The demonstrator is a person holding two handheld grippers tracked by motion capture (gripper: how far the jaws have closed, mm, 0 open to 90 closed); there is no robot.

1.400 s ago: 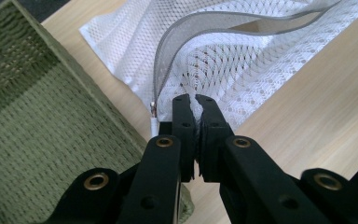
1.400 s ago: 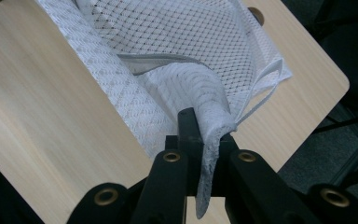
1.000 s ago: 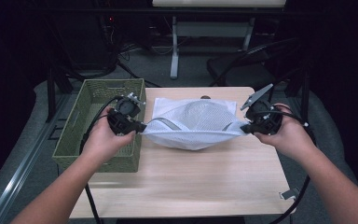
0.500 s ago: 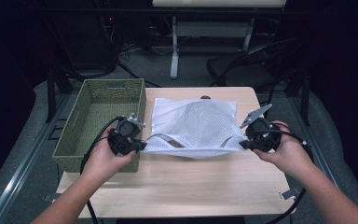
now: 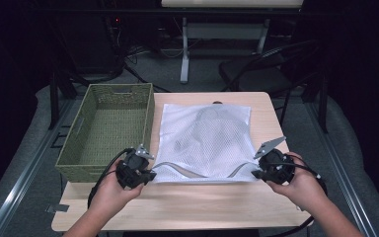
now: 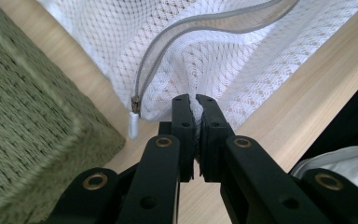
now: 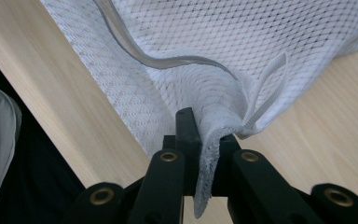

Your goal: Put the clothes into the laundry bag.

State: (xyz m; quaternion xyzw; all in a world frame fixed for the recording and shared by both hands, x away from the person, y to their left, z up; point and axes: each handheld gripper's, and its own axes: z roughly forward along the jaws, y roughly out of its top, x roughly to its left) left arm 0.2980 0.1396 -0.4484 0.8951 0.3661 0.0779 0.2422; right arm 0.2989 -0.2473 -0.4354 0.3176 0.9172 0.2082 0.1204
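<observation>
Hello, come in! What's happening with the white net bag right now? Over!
Left gripper and right gripper each shut on a near corner of the white mesh zip bag. Bag spread flat on the wooden table. Green woven basket beside it, nothing blocking.

We note mesh bag (image 5: 205, 140) flat on table (image 5: 197, 210), centre. Basket (image 5: 107, 129) just left of bag, on table's left edge. We find left gripper (image 5: 150, 174) at bag's near-left corner, right gripper (image 5: 254, 174) at near-right corner. Zipper (image 6: 168, 51) along bag's near edge, between grippers. Chair (image 5: 271, 74) behind table.
</observation>
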